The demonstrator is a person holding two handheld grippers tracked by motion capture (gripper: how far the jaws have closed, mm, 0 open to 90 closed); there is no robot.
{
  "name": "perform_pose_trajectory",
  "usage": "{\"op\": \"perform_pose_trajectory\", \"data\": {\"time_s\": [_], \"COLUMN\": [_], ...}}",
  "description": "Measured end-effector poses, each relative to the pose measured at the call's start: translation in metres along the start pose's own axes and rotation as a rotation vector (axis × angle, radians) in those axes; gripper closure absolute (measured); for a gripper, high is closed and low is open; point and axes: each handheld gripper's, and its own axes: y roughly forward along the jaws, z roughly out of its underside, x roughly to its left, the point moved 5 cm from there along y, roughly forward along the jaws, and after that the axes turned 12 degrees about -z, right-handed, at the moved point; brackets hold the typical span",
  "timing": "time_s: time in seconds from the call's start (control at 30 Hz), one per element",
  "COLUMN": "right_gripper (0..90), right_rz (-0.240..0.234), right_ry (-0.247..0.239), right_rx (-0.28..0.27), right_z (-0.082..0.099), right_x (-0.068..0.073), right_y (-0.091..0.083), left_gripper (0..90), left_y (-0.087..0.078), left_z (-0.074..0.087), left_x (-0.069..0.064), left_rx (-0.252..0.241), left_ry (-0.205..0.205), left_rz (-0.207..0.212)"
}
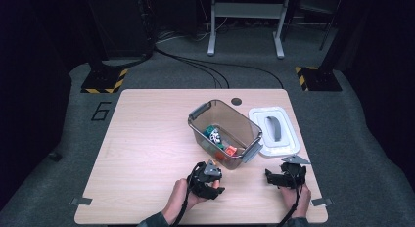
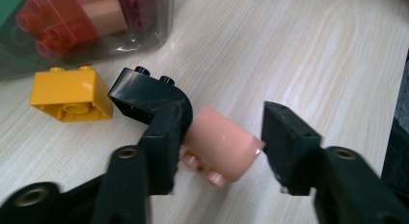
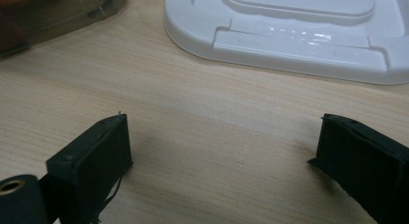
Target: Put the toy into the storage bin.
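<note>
Presently, the left gripper [image 2: 219,139] is clamped on a peach brick [image 2: 222,146] — a black brick [image 2: 144,96] and yellow brick [image 2: 70,93] lie just beyond its left jaw. The right gripper [image 3: 222,147] stands wide apart, holding nothing — a white lid [image 3: 289,31] lies ahead of it.

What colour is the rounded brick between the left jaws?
Pale peach-pink brick; it shows best in the left gripper view.

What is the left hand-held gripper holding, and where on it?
The left hand-held gripper has a peach rounded plastic block between its jaws, closing across its two ends.
</note>
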Motion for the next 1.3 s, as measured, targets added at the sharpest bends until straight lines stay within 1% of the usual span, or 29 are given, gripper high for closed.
{"op": "perform_pose_trajectory", "data": {"time_s": [0.2,0.3,0.33,0.37,0.4,0.43,0.53,0.57,0.6,0.63,0.67,0.7,0.73,0.77,0.83,0.9,0.93,1.07,1.1,1.17,1.2,1.23,1.27,1.3], "right_gripper": [4.4,4.4,4.4,4.4,4.4,4.3,4.3,4.4,4.4,4.4,4.4,4.3,4.3,4.3,4.4,4.4,4.4,4.4,4.4,4.4,4.4,4.4,4.4,4.4], "right_rz": [0.001,0.002,0.001,0.002,0.002,0.003,0.003,0.003,0.004,0.004,0.003,0.004,0.004,0.004,0.003,0.004,0.003,0.004,0.003,0.004,0.004,0.004,0.004,0.004], "right_ry": [-0.001,-0.001,-0.001,-0.001,-0.001,-0.002,-0.002,-0.003,-0.004,-0.004,-0.003,-0.003,-0.003,-0.003,-0.003,0.0,-0.002,0.001,0.0,0.0,0.0,0.0,0.0,0.001], "right_rx": [0.0,0.0,0.0,0.0,0.0,0.001,0.002,0.004,0.002,0.002,0.003,0.003,0.004,0.004,0.003,0.001,0.002,0.001,0.001,0.001,0.001,0.0,0.0,-0.001], "right_z": [0.0,0.0,0.0,0.0,0.0,0.0,0.0,0.0,0.0,0.0,0.0,0.0,0.0,0.0,0.0,0.0,0.0,0.0,0.0,0.0,0.0,0.0,0.0,0.0], "right_x": [0.0,0.0,0.0,0.0,0.0,0.0,0.0,0.0,0.0,0.0,0.0,0.0,0.0,0.0,0.0,0.0,0.0,0.0,0.0,0.0,0.0,0.0,0.0,0.0], "right_y": [0.0,0.0,0.0,0.0,0.0,0.0,0.0,0.0,0.0,0.0,0.0,0.0,0.0,0.0,0.0,0.0,0.0,0.0,0.0,0.0,0.0,0.0,0.0,0.0], "left_gripper": [54.0,54.0,54.1,53.6,52.2,49.3,48.0,51.8,51.9,52.7,52.7,55.1,55.2,55.3,55.4,55.5,55.5,55.5,55.5,55.5,55.6,55.6,55.6,55.6], "left_y": [-0.005,-0.006,-0.007,-0.008,-0.008,-0.007,-0.003,-0.002,-0.001,-0.001,-0.002,-0.004,-0.004,-0.004,-0.005,-0.006,-0.007,-0.011,-0.013,-0.015,-0.017,-0.019,-0.02,-0.024], "left_z": [0.005,0.007,0.008,0.01,0.01,0.01,0.013,0.016,0.017,0.017,0.016,0.015,0.015,0.016,0.017,0.017,0.017,0.015,0.015,0.014,0.014,0.014,0.014,0.013], "left_x": [0.002,0.005,0.007,0.009,0.009,0.01,0.009,0.009,0.009,0.009,0.01,0.011,0.012,0.013,0.014,0.015,0.016,0.02,0.021,0.024,0.027,0.029,0.032,0.037], "left_rx": [0.003,0.005,0.008,0.015,0.015,0.018,0.022,0.017,-0.001,-0.001,-0.009,-0.014,-0.013,-0.016,-0.01,-0.01,-0.023,-0.034,-0.027,-0.041,-0.034,-0.037,-0.039,-0.048], "left_ry": [0.021,0.018,0.017,0.016,0.016,0.012,0.021,0.022,0.02,0.02,0.024,0.015,0.021,0.015,0.02,0.021,0.011,0.007,0.01,-0.002,-0.001,-0.005,-0.008,-0.023], "left_rz": [0.007,0.008,0.001,0.011,0.011,0.002,0.016,0.028,0.026,0.026,0.017,0.01,0.013,0.01,0.018,0.013,0.009,0.002,0.002,-0.003,-0.005,-0.015,-0.013,-0.023]}}
